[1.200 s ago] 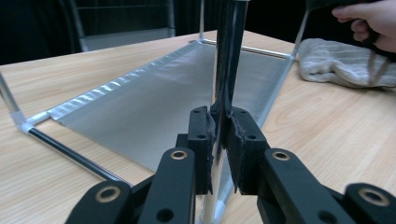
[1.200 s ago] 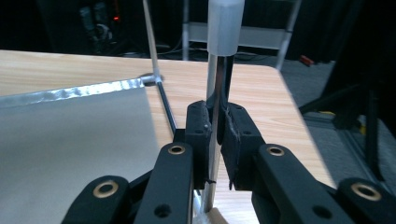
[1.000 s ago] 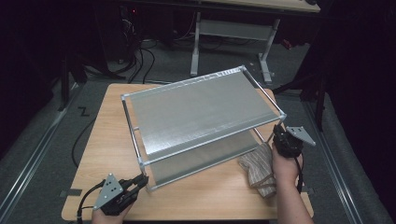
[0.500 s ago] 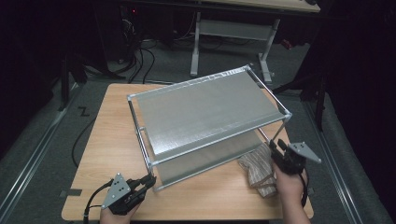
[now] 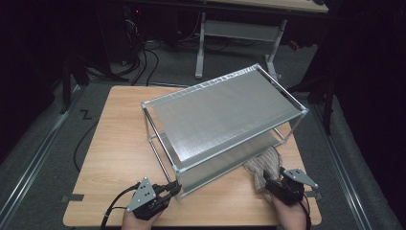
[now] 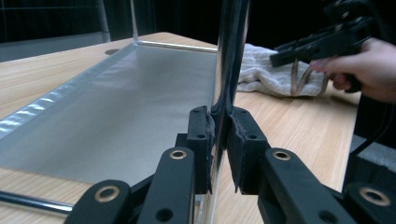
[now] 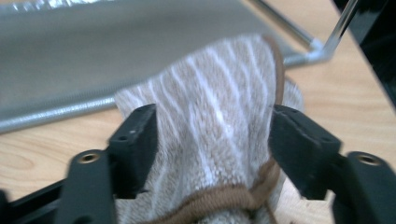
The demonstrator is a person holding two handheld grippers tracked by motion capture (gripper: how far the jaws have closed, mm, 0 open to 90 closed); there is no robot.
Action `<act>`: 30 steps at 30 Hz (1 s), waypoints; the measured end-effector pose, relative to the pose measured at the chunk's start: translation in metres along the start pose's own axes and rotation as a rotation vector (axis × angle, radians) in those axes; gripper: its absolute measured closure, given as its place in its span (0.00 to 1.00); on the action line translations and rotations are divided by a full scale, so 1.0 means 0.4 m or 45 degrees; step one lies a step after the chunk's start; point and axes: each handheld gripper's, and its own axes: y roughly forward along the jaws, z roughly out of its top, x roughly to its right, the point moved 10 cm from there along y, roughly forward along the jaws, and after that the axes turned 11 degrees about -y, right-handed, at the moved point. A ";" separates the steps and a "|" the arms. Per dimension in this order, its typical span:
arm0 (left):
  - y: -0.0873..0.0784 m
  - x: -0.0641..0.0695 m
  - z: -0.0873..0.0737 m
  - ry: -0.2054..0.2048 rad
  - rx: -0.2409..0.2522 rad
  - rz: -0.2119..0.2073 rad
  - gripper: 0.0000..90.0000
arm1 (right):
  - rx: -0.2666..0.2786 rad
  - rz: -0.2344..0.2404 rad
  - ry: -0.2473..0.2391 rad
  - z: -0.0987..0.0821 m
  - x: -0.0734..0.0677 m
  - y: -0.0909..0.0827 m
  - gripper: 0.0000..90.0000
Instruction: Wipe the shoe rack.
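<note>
The left tongs (image 6: 220,140) are clamping the near corner post (image 6: 229,60) of the metal rack (image 5: 225,120) at the worktop (image 5: 115,143) front edge. The right tongs (image 7: 212,135), having just been opening, are standing released around the striped towel (image 7: 219,121), which is lying beside the rack's lower shelf (image 7: 93,51).

Dark room, grey carpeted floor (image 5: 43,143). Beyond the wooden counter (image 5: 115,139), black cables (image 5: 143,52) and a white-legged desk (image 5: 239,28).
</note>
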 end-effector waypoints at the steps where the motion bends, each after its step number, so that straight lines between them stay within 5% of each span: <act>1: 0.002 0.004 -0.001 -0.007 0.017 -0.005 0.88 | -0.010 0.008 0.002 -0.005 -0.001 0.004 0.29; 4: 0.000 0.010 -0.004 -0.014 0.043 -0.010 0.86 | -0.081 -0.013 -0.010 -0.032 -0.005 0.026 0.28; 12: 0.005 0.013 -0.019 -0.004 0.030 0.005 0.80 | -0.070 0.006 -0.025 -0.036 -0.006 0.034 0.32; 23: 0.017 0.006 -0.020 -0.003 0.003 0.024 0.88 | -0.087 0.015 -0.086 -0.034 -0.003 0.043 0.73; 27: 0.010 0.005 -0.022 0.005 0.004 0.026 0.88 | -0.081 0.027 -0.101 -0.026 -0.008 0.036 0.79; 30: -0.003 -0.002 -0.024 -0.008 0.014 0.007 0.88 | -0.012 0.044 -0.137 0.002 -0.039 0.018 0.79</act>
